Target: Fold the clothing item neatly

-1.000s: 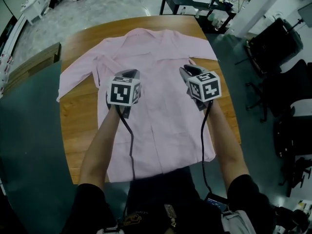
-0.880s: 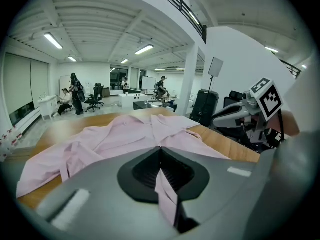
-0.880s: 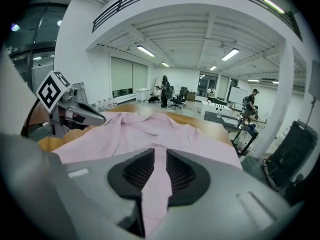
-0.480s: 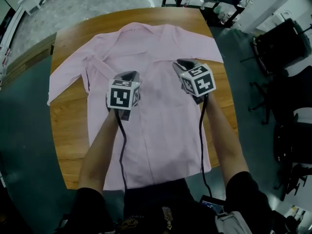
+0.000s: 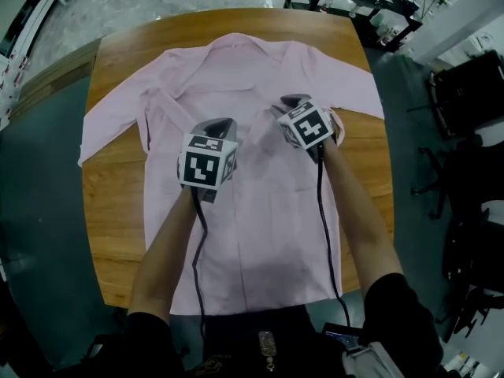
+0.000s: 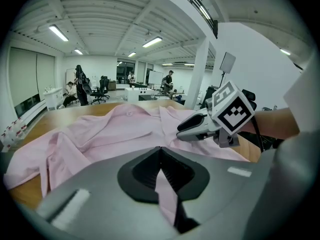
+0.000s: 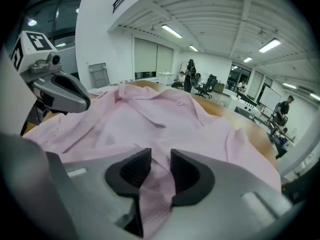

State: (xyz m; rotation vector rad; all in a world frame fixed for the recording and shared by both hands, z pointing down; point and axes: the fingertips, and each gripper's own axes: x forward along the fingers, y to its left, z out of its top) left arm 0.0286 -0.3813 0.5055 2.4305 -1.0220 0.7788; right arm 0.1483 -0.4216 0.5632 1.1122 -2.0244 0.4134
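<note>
Covering much of pink shirt, forearms

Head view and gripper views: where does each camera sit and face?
Head view: on the head, looking down at shirt on table; both forearms show.
Left gripper view: on left tongs, shut on shirt, facing collar; right tongs visible.
Right gripper view: on right tongs, just opening around shirt; left tongs visible.
All share the shirt.

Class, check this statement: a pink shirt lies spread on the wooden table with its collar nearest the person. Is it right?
Not quite. The pink shirt lies spread on the wooden table, but its collar is at the far edge; the hem is nearest the person. The head view shows it.
</note>
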